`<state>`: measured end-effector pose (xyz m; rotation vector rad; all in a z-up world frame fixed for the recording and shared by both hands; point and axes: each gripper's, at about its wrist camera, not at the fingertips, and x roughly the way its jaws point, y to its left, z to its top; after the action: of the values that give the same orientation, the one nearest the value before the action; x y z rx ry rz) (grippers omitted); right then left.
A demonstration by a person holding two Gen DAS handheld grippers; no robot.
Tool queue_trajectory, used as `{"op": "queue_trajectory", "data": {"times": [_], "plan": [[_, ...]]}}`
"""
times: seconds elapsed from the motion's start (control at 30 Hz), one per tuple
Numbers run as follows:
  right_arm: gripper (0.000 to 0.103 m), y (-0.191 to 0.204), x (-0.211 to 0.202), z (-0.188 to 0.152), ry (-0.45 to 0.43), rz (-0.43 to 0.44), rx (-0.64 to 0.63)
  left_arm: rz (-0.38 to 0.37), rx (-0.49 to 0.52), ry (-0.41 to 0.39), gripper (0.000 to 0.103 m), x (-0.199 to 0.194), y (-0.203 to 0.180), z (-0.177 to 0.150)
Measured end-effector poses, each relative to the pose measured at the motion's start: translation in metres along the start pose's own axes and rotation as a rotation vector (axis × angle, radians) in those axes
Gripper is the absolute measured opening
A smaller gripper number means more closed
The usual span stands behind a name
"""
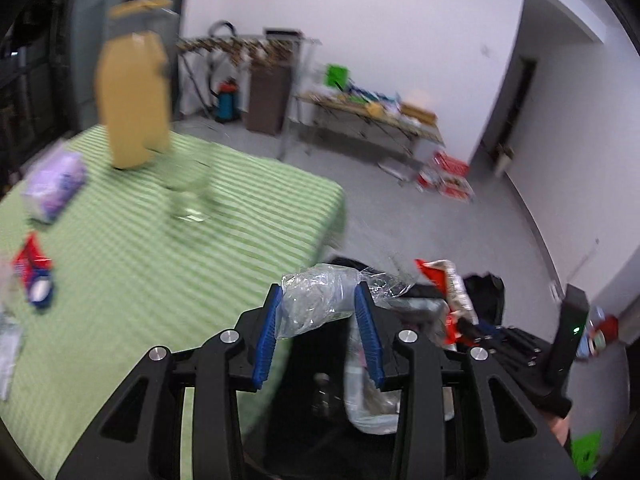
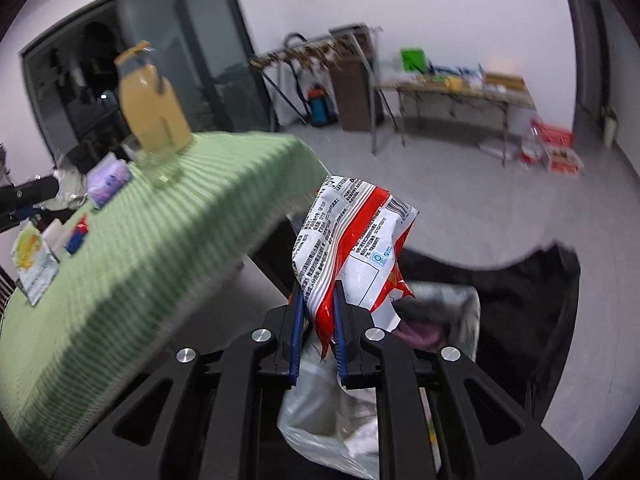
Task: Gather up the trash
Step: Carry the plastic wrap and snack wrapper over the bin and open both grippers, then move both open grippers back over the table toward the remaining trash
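Carrying two pieces of trash off the tabletop [image 1: 120, 280] toward the bin — that's the step in hand, judging by where both loads hang. Left gripper [image 1: 320, 300] has its jaws set narrow around a crumpled clear plastic wrapper [image 1: 316, 300], blue pads [image 1: 366, 320] pressing it on both sides; wrapper bulges past the tips. Right gripper [image 2: 318, 304] has jaws nearly closed, pinching the bottom edge of a red-and-white snack packet [image 2: 352, 248], which stands up beyond the tips.

Below and just beyond both sets of jaws sits a black-lined trash bin [image 2: 520, 300], already holding a pale plastic bag [image 2: 320, 420] and other scraps. The right load is above the bin mouth; the left load is at the tabletop edge, bin directly below the jaws.

Next move, as I read it: get each load squarely over the opening, then spread the jaws so the pieces drop in. Light film may cling to a pad.

More trash is left on the tabletop to the left of the jaws: a small red-and-blue wrapper [image 1: 34, 280], a purple tissue pack [image 1: 54, 188].

Writing: snack packet back shows dense small print, a barcode and a blue square logo; too small to read. No brand legible.
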<state>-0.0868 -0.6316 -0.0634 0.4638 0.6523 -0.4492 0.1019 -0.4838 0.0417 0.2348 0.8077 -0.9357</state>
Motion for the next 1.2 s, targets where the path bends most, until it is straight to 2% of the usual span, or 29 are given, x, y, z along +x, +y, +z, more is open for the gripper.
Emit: {"op": "queue_trajectory", "data": {"times": [0.23,0.3,0.33,0.47,0.63,0.7,0.77,0.83,1.03,1.2], "plan": [[0.021,-0.034,0.030,-0.025,0.106,-0.018,0.055,-0.075,0.052,0.144,0.035,0.081,-0.043,-0.014],[0.042,-0.044,0.036,-0.028,0.123,-0.030,0.072,-0.084,0.059,0.194,0.035,0.106,-0.052,-0.022],[0.044,-0.049,0.038,-0.028,0.130,-0.041,0.082,-0.087,0.061,0.213,0.035,0.115,-0.054,-0.025],[0.052,-0.063,0.028,-0.024,0.096,-0.068,0.106,-0.087,0.085,0.279,0.035,0.148,-0.073,-0.043],[0.052,-0.083,0.007,-0.022,0.038,-0.105,0.148,-0.097,0.108,0.365,0.037,0.186,-0.092,-0.065],[0.052,-0.089,0.001,-0.021,0.023,-0.114,0.160,-0.085,0.114,0.391,0.041,0.200,-0.096,-0.071],[0.052,-0.094,-0.004,-0.021,0.012,-0.118,0.166,-0.069,0.103,0.399,0.063,0.207,-0.099,-0.074],[0.052,-0.096,-0.008,-0.022,0.006,-0.120,0.169,-0.079,0.101,0.391,0.069,0.212,-0.104,-0.074],[0.052,-0.093,-0.006,-0.026,0.021,-0.112,0.161,-0.087,0.141,0.352,0.076,0.195,-0.110,-0.068],[0.052,-0.084,-0.001,-0.027,0.032,-0.107,0.151,-0.077,0.111,0.327,0.076,0.183,-0.097,-0.060]]}}
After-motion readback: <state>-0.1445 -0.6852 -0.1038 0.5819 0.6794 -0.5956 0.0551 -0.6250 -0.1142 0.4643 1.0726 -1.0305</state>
